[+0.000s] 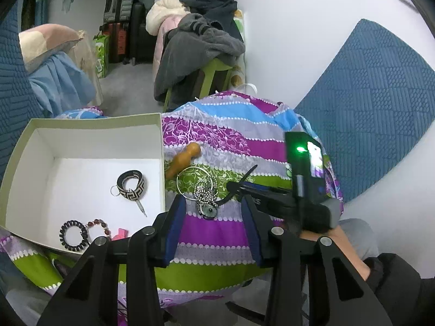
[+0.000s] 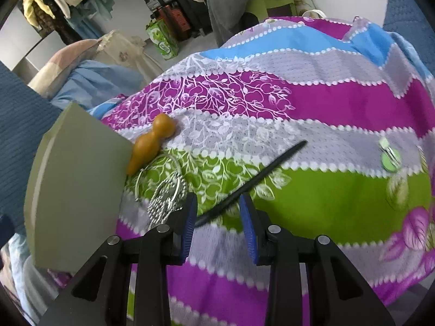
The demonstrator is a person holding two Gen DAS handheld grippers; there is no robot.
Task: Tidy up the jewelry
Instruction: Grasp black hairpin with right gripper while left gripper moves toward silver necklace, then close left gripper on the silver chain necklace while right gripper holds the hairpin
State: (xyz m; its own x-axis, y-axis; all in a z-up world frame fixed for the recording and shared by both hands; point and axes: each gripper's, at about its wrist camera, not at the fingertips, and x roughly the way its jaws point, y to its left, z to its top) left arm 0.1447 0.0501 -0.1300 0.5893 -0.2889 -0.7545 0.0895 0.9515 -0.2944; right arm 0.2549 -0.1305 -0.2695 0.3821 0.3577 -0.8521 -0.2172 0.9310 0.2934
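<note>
Risk first: the right tongs [image 2: 218, 213] sit low over the near end of the thin black stick-like hairpin [image 2: 252, 182], jaws apart with the pin lying diagonally through the gap, nothing gripped yet. The pin is slim and flat on the soft striped purple-green-blue floral cloth [image 2: 312, 103], so closing could pinch fabric with it or let the pin roll out sideways. Likely a slippery, light thing; a grip at the very end may let it swing.

Second risk: the tangled silver ball-chain necklace with round pendant [image 1: 205, 198] lies just beside the right tongs' left finger, overlapping a thin silver hoop bangle [image 1: 190, 180]. A sloppy close or lift could snag the chain and drag the hoop along. The orange-brown wooden gourd-shaped piece [image 2: 152, 142] rests against the outer wall of the white open cardboard box [image 1: 160, 146]; it looks round and could roll if the cloth is tugged.

Left tongs [image 1: 212, 222] are wide open, empty, hovering near the chain pile, beside the box. Both tongs work close together, so a collision is possible.

Already inside the box: black-and-cream patterned woven band with key ring [image 1: 131, 184], black spiral coil hair tie [image 1: 74, 235], dark red bead bracelet [image 1: 99, 224], a small pink item, partly hidden. A small pale green round clip [image 2: 390, 157] lies well apart to the right on the cloth.

Judged: several pieces boxed, several remaining on the cloth.
</note>
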